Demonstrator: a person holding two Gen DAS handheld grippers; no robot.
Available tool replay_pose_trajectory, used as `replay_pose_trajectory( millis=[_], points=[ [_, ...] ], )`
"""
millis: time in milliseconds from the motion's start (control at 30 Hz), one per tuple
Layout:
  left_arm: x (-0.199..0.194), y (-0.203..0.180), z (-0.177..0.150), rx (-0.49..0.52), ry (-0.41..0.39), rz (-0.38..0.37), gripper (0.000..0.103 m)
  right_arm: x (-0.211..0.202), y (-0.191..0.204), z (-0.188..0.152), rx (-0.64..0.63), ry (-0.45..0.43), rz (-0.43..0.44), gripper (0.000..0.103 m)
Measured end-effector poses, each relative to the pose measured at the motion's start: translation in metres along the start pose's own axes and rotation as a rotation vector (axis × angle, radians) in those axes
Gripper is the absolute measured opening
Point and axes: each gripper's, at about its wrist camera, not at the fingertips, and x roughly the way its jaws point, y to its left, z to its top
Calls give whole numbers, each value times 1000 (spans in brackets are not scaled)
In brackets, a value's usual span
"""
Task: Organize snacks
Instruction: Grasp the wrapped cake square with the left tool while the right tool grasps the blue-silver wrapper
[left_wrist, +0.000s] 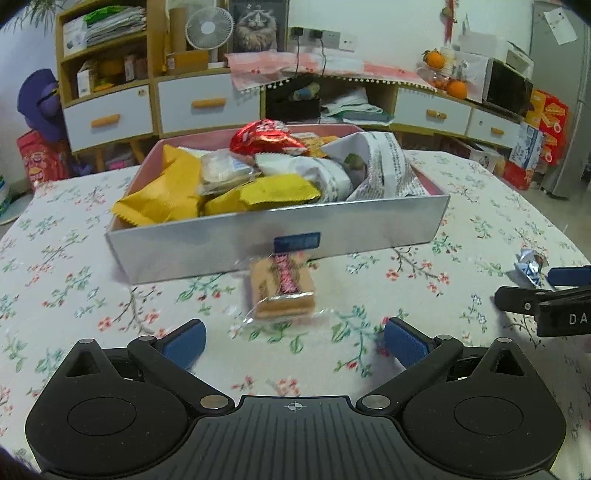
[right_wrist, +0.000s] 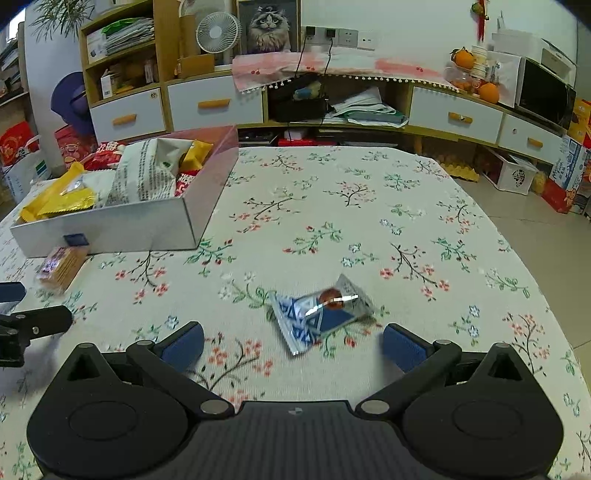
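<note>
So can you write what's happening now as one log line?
left gripper: open, behind clear-wrapped biscuit pack | right gripper: open, behind blue-white foil snack packet | grey cardboard snack box: full

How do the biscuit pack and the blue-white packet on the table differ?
The biscuit pack is clear, showing tan biscuits; the blue-white packet is printed and opaque. The pack lies against the box; the packet lies far from it. Both lie outside the box, each before an open gripper.

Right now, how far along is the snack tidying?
Mostly done: the box already holds a heap of packets. Nothing is in hand; the left gripper and right gripper are both open. Left: the biscuit pack and the blue-and-white packet, both on the tablecloth.
</note>
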Motion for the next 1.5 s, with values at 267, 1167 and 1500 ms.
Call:
replay_pose_trajectory(
  millis=[267,1167,1500],
  points=[
    [8,-5,9,-14,3,-16,101,7,-3,9,-6,23,4,77],
    [8,12,24,-74,13,-47,38,7,-21,24,21,52,-28,30],
    [3,4,21,-59,29,-53,34,1,-15,24,-9,58,-24,16]
  ],
)
